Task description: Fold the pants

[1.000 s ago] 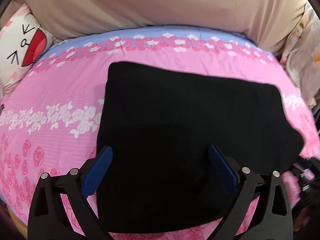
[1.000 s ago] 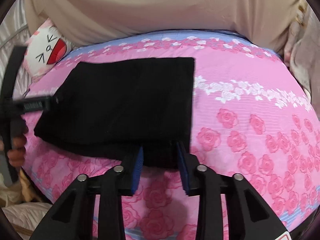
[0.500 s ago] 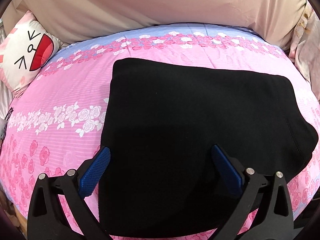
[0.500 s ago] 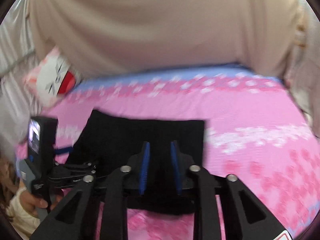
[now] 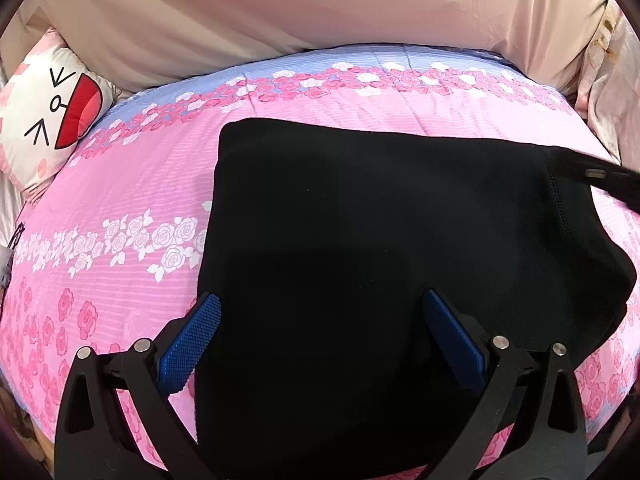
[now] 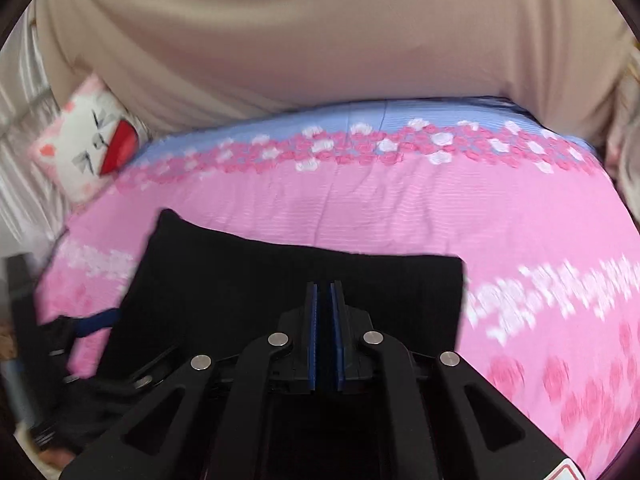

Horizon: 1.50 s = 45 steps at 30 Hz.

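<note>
The black pants [image 5: 380, 248] lie folded into a flat block on the pink rose bedspread [image 5: 132, 200]. My left gripper [image 5: 320, 320] hovers open over their near edge; its left blue pad is just off the cloth's left side and its right pad is above the cloth. My right gripper [image 6: 323, 292] is shut, pads together above the pants [image 6: 248, 280], and I see no cloth pinched between them. A blurred black part of the right gripper [image 5: 612, 182] shows over the pants' far right corner. One blue finger [image 6: 96, 322] of the left gripper appears at the pants' left side.
A white cartoon-face pillow [image 5: 56, 116] leans at the bed's far left corner. A beige padded surface [image 5: 320, 12] rises behind the bed. Pale patterned fabric [image 5: 608, 92] hangs at the right. Bare bedspread [image 6: 540, 248] stretches to the right of the pants.
My right gripper closed its jaws and moved from the pants' near edge to over the cloth. The pants lie as before. The left gripper stayed put, open.
</note>
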Motion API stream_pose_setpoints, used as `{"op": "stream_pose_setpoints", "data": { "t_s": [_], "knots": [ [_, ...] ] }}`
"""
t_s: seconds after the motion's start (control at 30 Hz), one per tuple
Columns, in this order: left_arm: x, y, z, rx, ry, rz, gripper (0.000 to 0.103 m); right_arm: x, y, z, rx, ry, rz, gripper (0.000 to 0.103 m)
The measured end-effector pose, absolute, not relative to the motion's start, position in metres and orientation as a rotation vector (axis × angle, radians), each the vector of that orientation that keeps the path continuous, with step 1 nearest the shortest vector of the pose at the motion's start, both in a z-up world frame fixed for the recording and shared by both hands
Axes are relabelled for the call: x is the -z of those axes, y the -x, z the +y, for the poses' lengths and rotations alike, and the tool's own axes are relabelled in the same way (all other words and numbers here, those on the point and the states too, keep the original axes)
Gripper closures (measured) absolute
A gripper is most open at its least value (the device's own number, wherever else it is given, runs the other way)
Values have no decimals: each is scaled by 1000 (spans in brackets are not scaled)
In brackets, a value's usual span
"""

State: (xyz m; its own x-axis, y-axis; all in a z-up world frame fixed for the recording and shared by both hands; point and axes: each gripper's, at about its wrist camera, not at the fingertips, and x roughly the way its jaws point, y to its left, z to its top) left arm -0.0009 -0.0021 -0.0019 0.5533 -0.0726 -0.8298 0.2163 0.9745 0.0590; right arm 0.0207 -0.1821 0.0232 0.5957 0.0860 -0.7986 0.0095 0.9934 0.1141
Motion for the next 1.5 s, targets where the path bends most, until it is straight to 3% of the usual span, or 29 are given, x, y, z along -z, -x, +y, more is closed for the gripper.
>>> {"op": "stream_pose_setpoints", "data": {
  "t_s": [0.13,0.2,0.47,0.63,0.7,0.73,0.87,0.93,1.07,1.1,1.23,1.27,1.3,1.37,1.5],
  "knots": [
    [2,1,-2,177,-162,973,5,-17,-27,-231,19,-315,940,103],
    [3,0,-3,175,-165,972,5,-37,-19,-224,9,-296,900,92],
    [-5,10,8,177,-144,985,5,-52,-51,-97,-404,-130,961,92],
    [0,24,29,184,-113,1023,5,-16,-97,-13,-567,45,1070,92],
    [4,23,33,182,-89,1034,5,5,-118,1,-516,98,1086,103],
    [4,22,34,178,-86,1031,5,14,-130,3,-510,84,1088,103],
    [2,20,33,190,-112,1029,5,-19,-119,-27,-450,-48,1003,103],
    [3,19,32,194,-113,1032,5,-38,-86,-51,-380,-25,931,97],
    [5,15,32,210,-93,1040,5,-15,-45,-129,-167,-60,974,97],
    [5,14,32,212,-91,1041,5,-5,-39,-154,-60,-64,984,103],
    [4,14,27,208,-116,1035,5,-16,1,-211,-45,-310,927,103],
    [4,15,25,199,-125,1033,5,-23,10,-209,-29,-268,909,94],
    [3,15,24,194,-131,1032,5,-26,16,-206,-12,-214,902,92],
    [2,15,21,183,-134,1032,5,-14,22,-202,4,-122,949,92],
    [0,19,12,156,-142,1033,5,-17,42,-222,19,-219,923,93]
  ]
}}
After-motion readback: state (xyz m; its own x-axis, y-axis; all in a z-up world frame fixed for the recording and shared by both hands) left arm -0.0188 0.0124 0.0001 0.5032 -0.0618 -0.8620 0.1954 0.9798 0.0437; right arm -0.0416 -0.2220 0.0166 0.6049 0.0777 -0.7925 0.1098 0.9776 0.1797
